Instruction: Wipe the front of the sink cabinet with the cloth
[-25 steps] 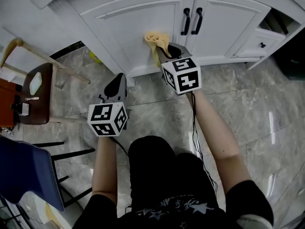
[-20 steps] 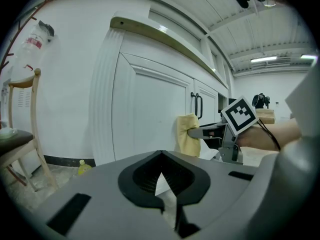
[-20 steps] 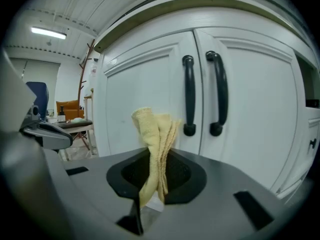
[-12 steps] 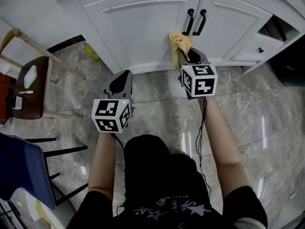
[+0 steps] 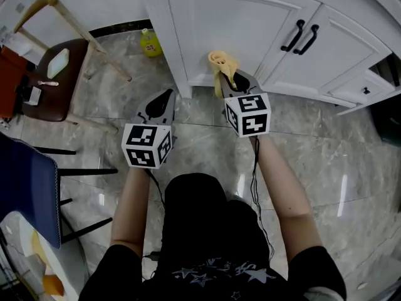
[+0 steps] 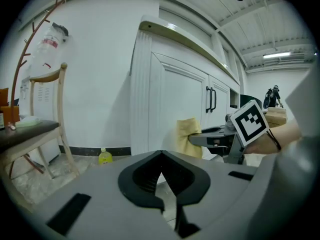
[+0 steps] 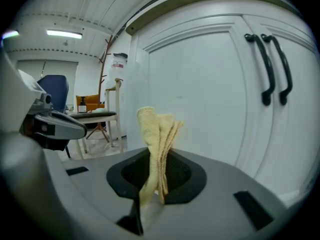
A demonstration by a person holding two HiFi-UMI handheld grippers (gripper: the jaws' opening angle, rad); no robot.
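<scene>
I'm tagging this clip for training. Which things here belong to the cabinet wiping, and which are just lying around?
Part of the job:
cloth, clamped in the right hand-held gripper
sink cabinet front

Just around:
left hand-held gripper, shut and empty
yellow bottle
wooden chair
blue chair

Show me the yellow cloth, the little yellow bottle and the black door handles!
yellow cloth [image 5: 222, 64]: head view, on its bunched folds.
yellow bottle [image 5: 150, 44]: head view, on its body.
black door handles [image 5: 293, 35]: head view, on the left handle's bar.
</scene>
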